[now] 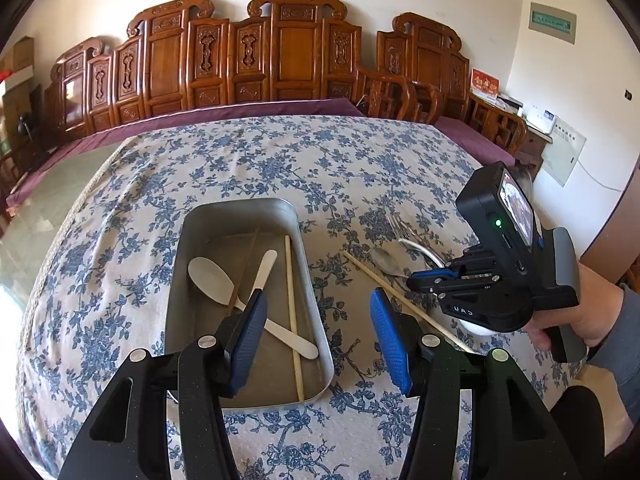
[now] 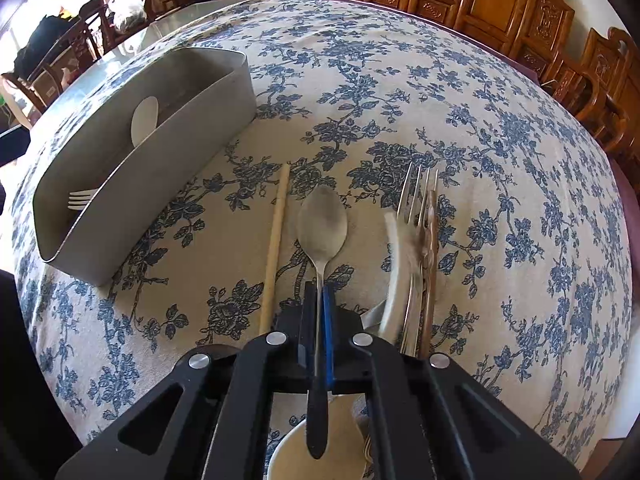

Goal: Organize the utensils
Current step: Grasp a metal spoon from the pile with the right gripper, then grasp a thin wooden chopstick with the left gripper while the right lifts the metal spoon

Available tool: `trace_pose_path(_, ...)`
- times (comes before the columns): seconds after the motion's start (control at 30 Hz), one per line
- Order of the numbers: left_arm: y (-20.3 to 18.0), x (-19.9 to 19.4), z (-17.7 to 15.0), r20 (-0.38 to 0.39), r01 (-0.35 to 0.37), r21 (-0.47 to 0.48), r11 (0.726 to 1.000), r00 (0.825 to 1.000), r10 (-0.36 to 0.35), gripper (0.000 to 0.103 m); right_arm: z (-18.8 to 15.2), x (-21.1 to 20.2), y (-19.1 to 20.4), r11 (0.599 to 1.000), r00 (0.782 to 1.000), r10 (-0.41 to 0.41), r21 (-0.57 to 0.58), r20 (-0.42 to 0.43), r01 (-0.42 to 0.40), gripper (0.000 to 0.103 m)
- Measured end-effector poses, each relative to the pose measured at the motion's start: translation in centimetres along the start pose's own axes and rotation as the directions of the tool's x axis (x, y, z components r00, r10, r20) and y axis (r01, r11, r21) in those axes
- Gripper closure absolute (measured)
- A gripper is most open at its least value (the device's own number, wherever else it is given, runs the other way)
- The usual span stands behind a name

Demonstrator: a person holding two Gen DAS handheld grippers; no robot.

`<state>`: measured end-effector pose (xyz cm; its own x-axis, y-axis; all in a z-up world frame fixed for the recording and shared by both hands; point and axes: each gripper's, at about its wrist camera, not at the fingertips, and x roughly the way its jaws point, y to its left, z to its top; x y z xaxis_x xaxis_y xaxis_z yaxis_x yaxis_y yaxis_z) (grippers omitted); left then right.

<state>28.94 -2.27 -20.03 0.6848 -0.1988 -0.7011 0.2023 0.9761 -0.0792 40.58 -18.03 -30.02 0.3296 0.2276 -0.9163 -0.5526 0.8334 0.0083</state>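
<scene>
A metal tray (image 1: 240, 205) lies on the flowered tablecloth and holds a white plastic spoon (image 1: 210, 280), a flat white utensil (image 1: 267, 268) and a pale chopstick (image 1: 292, 312). My left gripper (image 1: 319, 300) hovers open over the tray's near right corner, nothing between its blue pads. In the right wrist view my right gripper (image 2: 318, 292) is shut on the thin stem of a metal spoon (image 2: 322, 224) with a black handle, whose bowl lies on the cloth. The tray (image 2: 160, 168) sits to its left. The right gripper (image 1: 420, 280) shows at the right of the left wrist view, held by a hand.
A loose chopstick (image 2: 276, 236) lies just left of the metal spoon. To its right lies a cluster of metal forks (image 2: 416, 200), a white curved piece (image 2: 396, 256) and a brown stick (image 2: 432, 240). Carved wooden chairs line the table's far side.
</scene>
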Motion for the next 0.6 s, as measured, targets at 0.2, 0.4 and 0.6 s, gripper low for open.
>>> trace_pose_path(0.2, -1.0, 0.1, -0.1, -0.007, 0.006, 0.006, 1.000, 1.000, -0.005, 0.052, -0.6, -2.7, -0.2, 0.999, 0.998, -0.007, 0.032, 0.066, 0.005, 0.099)
trace_pose_path(0.4, -2.8, -0.3, -0.2, -0.014, 0.019, 0.022, 1.000, 1.000, -0.018, 0.052, -1.8, -6.9, -1.4, 0.998, 0.991, -0.014, 0.065, 0.137, 0.005, 0.099)
trace_pose_path(0.6, -5.0, -0.7, 0.1, -0.021, 0.009, 0.060, 0.998, 1.000, -0.008, 0.052, -5.2, -9.8, -2.4, 0.995, 0.985, -0.042, 0.093, 0.165, 0.027, 0.099)
